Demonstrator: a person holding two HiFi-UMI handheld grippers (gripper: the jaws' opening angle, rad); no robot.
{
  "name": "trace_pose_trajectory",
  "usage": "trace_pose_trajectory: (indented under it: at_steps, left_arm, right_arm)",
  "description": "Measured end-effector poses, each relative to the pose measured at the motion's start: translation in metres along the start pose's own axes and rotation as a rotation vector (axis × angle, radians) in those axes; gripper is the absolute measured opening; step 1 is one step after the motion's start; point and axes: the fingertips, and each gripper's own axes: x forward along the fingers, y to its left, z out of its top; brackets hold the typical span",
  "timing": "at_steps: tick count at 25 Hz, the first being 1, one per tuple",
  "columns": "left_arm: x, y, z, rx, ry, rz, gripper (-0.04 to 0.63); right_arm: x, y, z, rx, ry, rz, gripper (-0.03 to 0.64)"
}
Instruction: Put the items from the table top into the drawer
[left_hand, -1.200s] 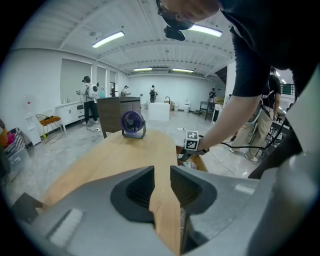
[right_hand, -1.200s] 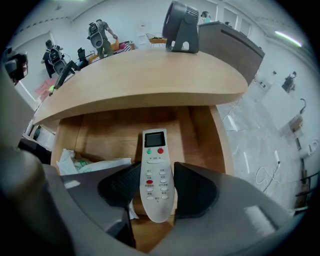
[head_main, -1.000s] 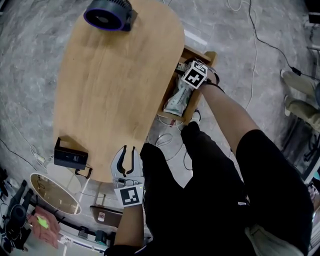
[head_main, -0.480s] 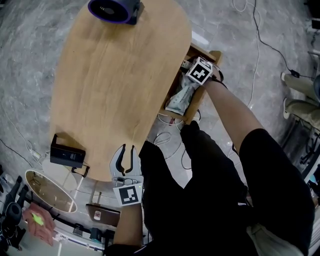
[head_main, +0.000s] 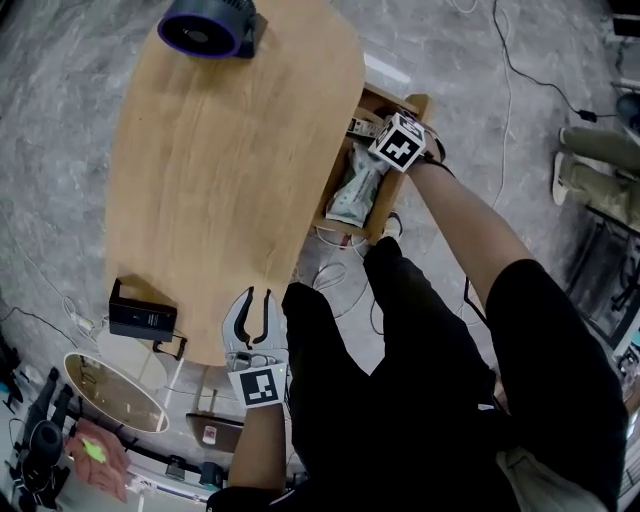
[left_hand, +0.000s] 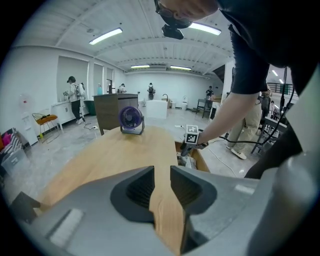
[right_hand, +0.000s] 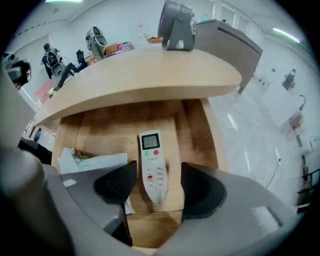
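A white remote (right_hand: 153, 165) lies flat on the floor of the open wooden drawer (right_hand: 200, 130), beside a pale plastic packet (right_hand: 92, 162). My right gripper (right_hand: 156, 187) points down into the drawer. Its jaws have just been opening and stand open on either side of the remote, with the pads clear of it. From the head view the drawer (head_main: 400, 190) juts out at the table's right side, with the packet (head_main: 355, 195) in it. A purple fan (head_main: 205, 27) and a black box (head_main: 142, 318) stay on the tabletop. My left gripper (head_main: 258, 300) rests at the table's near edge, narrowly open and empty.
Cables (head_main: 335, 280) trail over the floor below the drawer. An oval mirror (head_main: 105, 385) and clutter lie by the table's near left end. Another person's legs (head_main: 600, 160) are at the far right. Several people stand far back in the left gripper view.
Little differs. The right gripper stays over the drawer and the left gripper at the table's near edge. Only the head view has shifted slightly.
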Motion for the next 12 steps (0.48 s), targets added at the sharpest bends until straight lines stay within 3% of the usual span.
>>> trace_pose_trajectory:
  at_steps: [6, 12]
  left_arm:
    - [0.003, -0.015, 0.023, 0.068, -0.019, -0.069, 0.106]
    - [0.009, -0.041, 0.050, 0.228, -0.010, -0.174, 0.106]
  right_arm:
    - [-0.070, 0.017, -0.004, 0.035, -0.158, -0.050, 0.295]
    - [-0.163, 0.050, -0.013, 0.101, -0.322, -0.087, 0.270]
